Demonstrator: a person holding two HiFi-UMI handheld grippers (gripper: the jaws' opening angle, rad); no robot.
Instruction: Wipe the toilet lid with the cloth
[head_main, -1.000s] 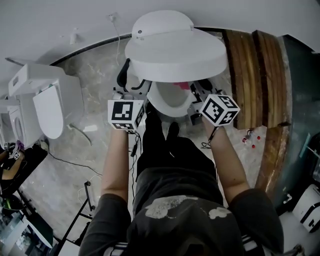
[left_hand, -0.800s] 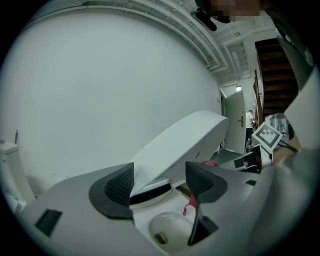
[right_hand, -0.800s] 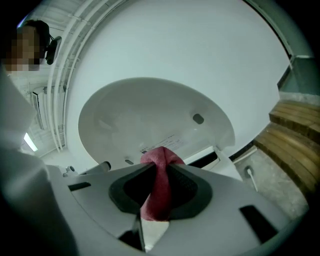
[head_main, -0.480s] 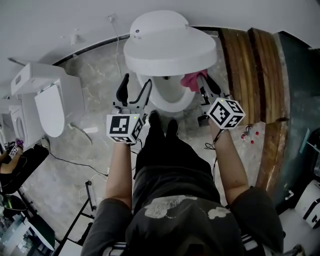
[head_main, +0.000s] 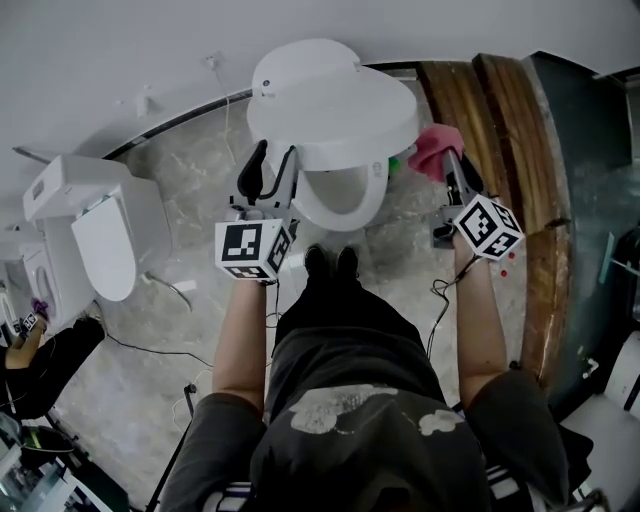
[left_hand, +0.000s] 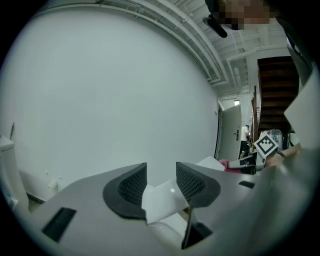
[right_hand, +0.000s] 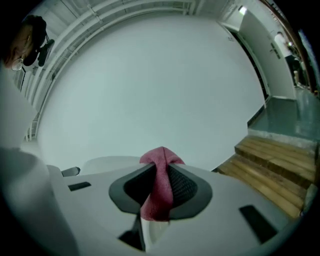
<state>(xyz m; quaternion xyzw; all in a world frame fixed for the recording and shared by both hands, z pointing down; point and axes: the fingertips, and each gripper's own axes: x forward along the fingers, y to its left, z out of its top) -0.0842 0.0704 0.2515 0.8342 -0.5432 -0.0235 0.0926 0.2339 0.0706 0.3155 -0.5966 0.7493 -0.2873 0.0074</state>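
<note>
The white toilet lid (head_main: 335, 100) stands tilted up over the open seat and bowl (head_main: 340, 200). My left gripper (head_main: 272, 160) is at the lid's lower left edge. Its jaws have just been closing. In the left gripper view a white corner of the lid (left_hand: 162, 197) sits between the pads of the left gripper (left_hand: 161, 182) and touches both. My right gripper (head_main: 450, 168) is to the right of the toilet, apart from the lid. It is shut on a pink cloth (head_main: 435, 148). The cloth (right_hand: 161, 167) bunches out past the tips of the right gripper (right_hand: 160, 186).
A second white toilet (head_main: 100, 230) stands at the left. Wooden steps (head_main: 500, 120) run along the right, close to the right gripper. Cables (head_main: 150, 330) trail over the marble floor. The person's feet (head_main: 330, 262) stand just in front of the bowl.
The lid has swung up and back off the bowl. My right gripper came out from under it with the cloth, moving right and up. The left gripper rose a little.
</note>
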